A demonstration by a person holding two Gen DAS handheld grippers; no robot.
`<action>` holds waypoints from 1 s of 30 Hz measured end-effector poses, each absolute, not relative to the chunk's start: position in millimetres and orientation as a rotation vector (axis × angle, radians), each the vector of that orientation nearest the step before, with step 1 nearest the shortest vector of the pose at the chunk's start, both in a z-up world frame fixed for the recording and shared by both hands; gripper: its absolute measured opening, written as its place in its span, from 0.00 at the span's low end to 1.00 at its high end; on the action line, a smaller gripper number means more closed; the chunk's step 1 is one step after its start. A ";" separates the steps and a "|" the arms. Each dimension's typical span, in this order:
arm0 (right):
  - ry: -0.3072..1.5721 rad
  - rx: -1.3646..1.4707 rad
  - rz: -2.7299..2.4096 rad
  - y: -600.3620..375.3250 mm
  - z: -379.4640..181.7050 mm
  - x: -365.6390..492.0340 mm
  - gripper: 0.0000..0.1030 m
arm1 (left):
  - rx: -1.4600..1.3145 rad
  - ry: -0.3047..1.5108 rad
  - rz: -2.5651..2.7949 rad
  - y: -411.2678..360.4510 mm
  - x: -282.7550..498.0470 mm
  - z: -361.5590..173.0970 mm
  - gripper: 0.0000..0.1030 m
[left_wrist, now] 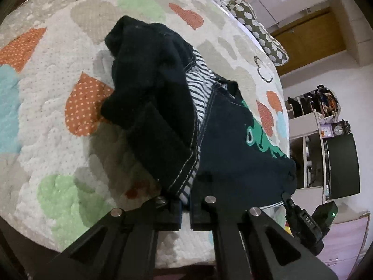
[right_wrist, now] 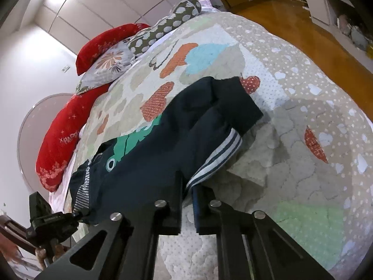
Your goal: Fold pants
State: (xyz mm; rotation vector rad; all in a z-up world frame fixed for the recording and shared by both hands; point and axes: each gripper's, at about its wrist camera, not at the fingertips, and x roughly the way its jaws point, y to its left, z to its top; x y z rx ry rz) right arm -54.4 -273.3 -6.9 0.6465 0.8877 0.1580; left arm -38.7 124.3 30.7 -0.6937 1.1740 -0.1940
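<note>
- Left wrist view: left gripper [left_wrist: 185, 206] was nearly closed, clamping the striped-lined hem of the dark navy cotton pants [left_wrist: 163, 107], which lay bunched on the pastel quilted bedspread [left_wrist: 46, 121]. Green print [left_wrist: 258, 135] unreadable. Right gripper [left_wrist: 288, 201] pinched the far corner; "DAS" printed on it.
- Right wrist view: right gripper [right_wrist: 186, 210] was nearly closed on the pants [right_wrist: 149, 163] at the white-striped edge. Red pillow [right_wrist: 60, 140] lettering read partly "HAPP".

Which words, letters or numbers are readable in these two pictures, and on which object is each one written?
"DAS": white letters on the right gripper, seen in the left wrist view.
"HAPP...": on the red pillow; the rest is cut off by a fold.
Green print on the pants: lettering, unreadable.
Clock on the shelf: numerals too small.
Left gripper: label blurred.
</note>
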 end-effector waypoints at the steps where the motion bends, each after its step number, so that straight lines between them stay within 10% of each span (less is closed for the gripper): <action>1: 0.888 0.633 0.164 -271.8 -3.8 -56.1 0.06 | -0.699 1.166 -0.200 125.5 -39.7 33.3 0.03; 24: 0.803 0.650 0.201 -279.2 67.7 76.5 0.05 | -0.770 1.037 -0.190 133.7 129.3 92.9 0.03; 30: 0.831 0.555 0.071 -277.1 45.9 138.9 0.19 | -0.749 1.093 -0.124 137.4 181.0 61.3 0.30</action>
